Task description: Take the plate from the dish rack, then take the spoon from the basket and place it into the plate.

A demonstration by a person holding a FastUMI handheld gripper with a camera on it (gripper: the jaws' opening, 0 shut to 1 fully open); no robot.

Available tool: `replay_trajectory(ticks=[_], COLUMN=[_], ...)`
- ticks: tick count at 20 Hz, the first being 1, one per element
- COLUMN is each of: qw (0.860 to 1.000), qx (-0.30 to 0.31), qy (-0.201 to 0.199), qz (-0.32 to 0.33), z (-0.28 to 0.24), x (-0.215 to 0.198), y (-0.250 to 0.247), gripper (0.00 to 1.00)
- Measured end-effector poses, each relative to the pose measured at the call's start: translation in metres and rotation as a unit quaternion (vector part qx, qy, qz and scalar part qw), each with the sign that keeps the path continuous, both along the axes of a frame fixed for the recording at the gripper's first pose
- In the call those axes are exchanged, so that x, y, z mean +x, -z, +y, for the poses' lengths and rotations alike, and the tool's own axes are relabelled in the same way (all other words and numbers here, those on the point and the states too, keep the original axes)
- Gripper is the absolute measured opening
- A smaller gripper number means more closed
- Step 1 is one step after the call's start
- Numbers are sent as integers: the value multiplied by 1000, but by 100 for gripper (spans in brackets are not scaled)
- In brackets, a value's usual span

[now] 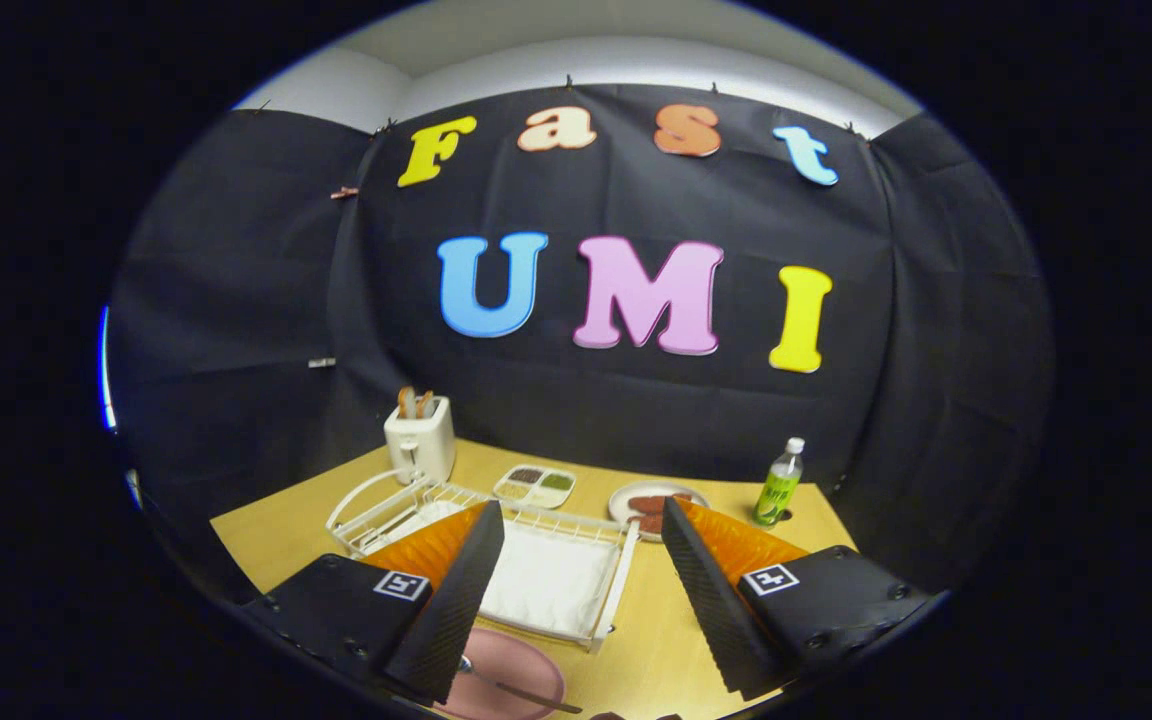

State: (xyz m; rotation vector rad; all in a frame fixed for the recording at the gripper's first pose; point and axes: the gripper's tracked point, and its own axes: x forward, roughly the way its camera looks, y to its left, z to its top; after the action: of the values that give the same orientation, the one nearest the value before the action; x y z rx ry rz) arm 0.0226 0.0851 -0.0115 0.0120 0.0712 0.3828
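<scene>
Two fingers of the tool (576,590) stand wide apart with nothing between them, raised above the pale wooden tabletop (656,650). Just below and beside the left finger lies the round pink plate (521,680), flat on the tabletop, and the metal spoon (511,686) rests in it, its bowl close to the fingertip and its thin handle slanting out across the plate. Just ahead of the fingers sits the white wire dish rack (556,575) with a white tray inside it; its far end, with a curved wire loop, reaches back toward a white toaster (420,440) that has slices of bread poking from its slots. Beyond the rack, near the middle of the tabletop, is a small white divided dish (534,486) holding dark and green fillings. Next to it stands a pale round plate with brown food (652,502), and farther along, close to the black cloth wall, a clear bottle with a green label and white cap (779,484) stands upright.
</scene>
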Motion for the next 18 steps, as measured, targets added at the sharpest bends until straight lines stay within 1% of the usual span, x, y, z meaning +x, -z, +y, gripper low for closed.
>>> replay_trajectory(ticks=[2,3,5,8,12,16,18], qw=[999,997,994,990,990,991,992], qx=[15,27,45,44,44,66,74], qy=[45,65,94,124,132,116,101], qz=[-17,-25,-40,-45,-34,-18,-17], z=[-25,-38,-56,-79,-84,-72,-68], x=[-3,-6,-12,-15,-11,12,21], y=[-24,-36,-54,-59,-53,-41,-40], gripper=[96,97,98,98,99,99,99])
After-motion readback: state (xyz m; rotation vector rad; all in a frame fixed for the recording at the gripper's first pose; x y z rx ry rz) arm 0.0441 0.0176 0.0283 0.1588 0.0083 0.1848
